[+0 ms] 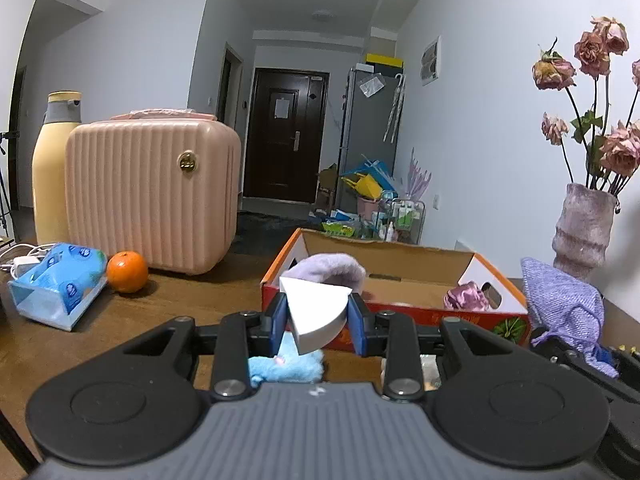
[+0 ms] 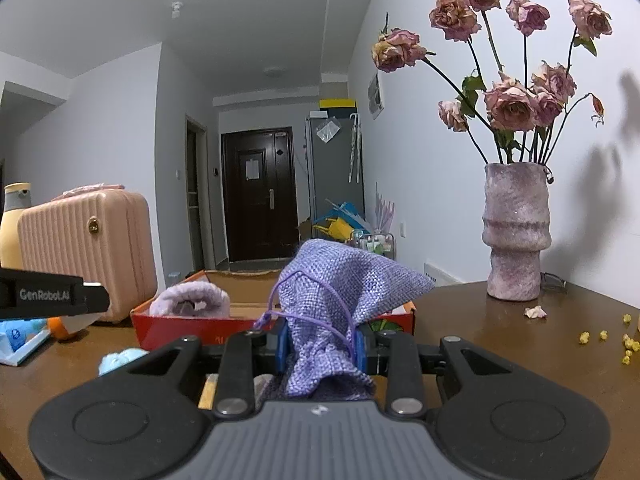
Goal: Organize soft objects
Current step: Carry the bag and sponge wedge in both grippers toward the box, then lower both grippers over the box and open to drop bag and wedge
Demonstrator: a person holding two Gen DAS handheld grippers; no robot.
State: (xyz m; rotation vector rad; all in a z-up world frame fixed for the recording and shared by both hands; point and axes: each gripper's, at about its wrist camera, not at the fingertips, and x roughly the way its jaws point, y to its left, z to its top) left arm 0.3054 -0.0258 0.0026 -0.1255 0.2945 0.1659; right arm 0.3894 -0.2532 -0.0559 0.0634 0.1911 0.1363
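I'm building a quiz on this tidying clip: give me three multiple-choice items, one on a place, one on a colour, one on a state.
1. Where is the orange?
A. inside the box
B. on the table beside the pink case
C. in the vase

2. What colour is the drawstring pouch?
A. purple
B. green
C. red

3. What is the left gripper doing?
A. open, empty
B. shut on the white wedge sponge
C. shut on the orange

Key: B, it sits on the wood by the case's base; A, its weave is plainly lilac in the right gripper; B, both blue pads press the sponge's sides.
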